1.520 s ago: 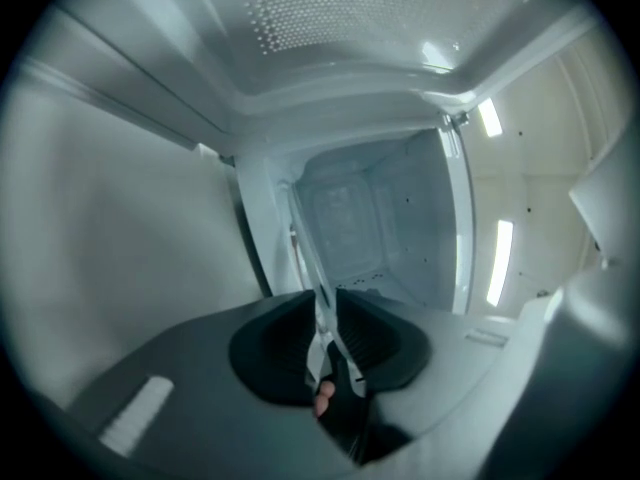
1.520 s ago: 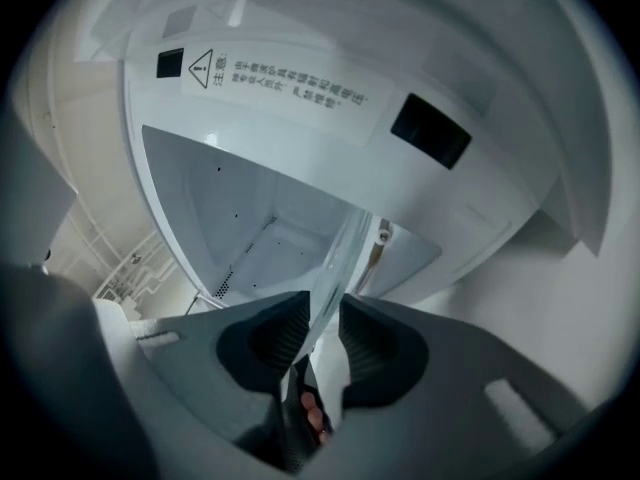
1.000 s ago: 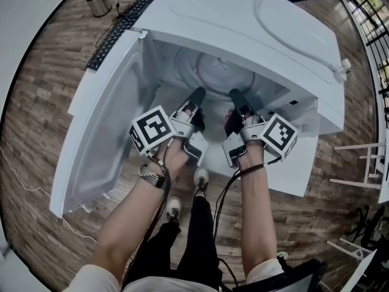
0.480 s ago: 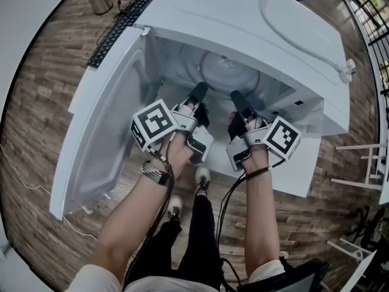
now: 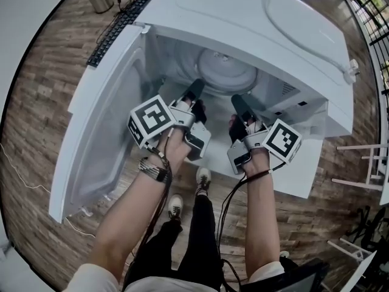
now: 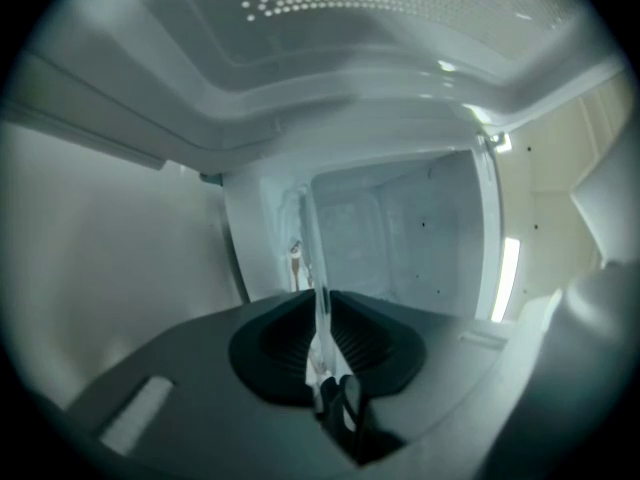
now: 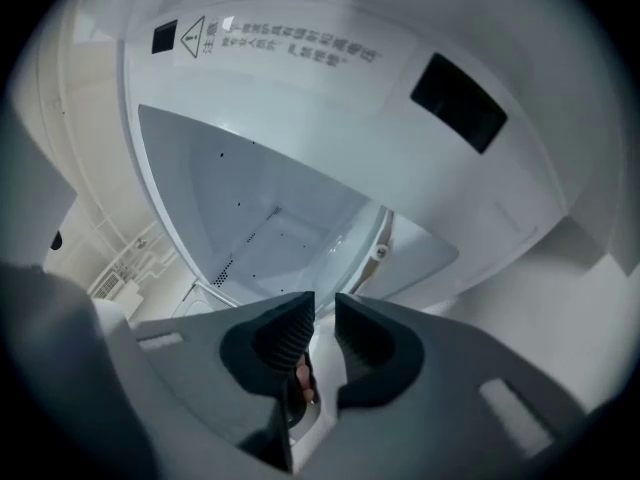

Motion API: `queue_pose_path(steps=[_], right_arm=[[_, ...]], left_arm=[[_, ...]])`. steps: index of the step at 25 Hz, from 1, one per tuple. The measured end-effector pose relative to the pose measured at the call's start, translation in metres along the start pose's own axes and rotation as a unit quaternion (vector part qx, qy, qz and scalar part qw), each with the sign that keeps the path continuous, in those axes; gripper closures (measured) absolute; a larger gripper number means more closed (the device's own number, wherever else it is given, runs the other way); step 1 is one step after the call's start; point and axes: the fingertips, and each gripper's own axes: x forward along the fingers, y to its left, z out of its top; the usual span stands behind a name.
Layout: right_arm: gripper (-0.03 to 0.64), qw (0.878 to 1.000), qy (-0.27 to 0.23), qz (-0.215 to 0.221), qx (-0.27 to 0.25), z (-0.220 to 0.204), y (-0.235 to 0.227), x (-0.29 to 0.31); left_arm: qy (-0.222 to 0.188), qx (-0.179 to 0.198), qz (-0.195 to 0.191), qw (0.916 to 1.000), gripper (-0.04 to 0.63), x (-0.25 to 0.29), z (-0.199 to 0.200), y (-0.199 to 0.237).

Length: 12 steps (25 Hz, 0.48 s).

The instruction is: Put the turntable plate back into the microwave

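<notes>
The microwave stands with its door swung wide to the left, and the round glass plate is inside the cavity, its near edge toward the person. Both arms reach into the opening side by side. The left gripper meets the plate's near left edge. In the left gripper view its fingers are closing and pinch the thin clear rim, which shows edge-on as a pale strip rising between them. The right gripper sits just beside the plate's near right edge. In the right gripper view its ribbed fingers are closing with a narrow gap left. A pale curved edge runs down toward that gap, but the fingers do not visibly press on it.
</notes>
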Motion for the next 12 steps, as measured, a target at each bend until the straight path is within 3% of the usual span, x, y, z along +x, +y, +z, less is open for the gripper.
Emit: queue_pose_path(steps=[12], right_arm=[[0.548, 1.000, -0.021, -0.011, 0.006, 0.0016, -0.0010, -0.0029]], left_arm=[[0.026, 0.024, 0.012, 0.9993, 0.547, 0.0038, -0.0048, -0.0018]])
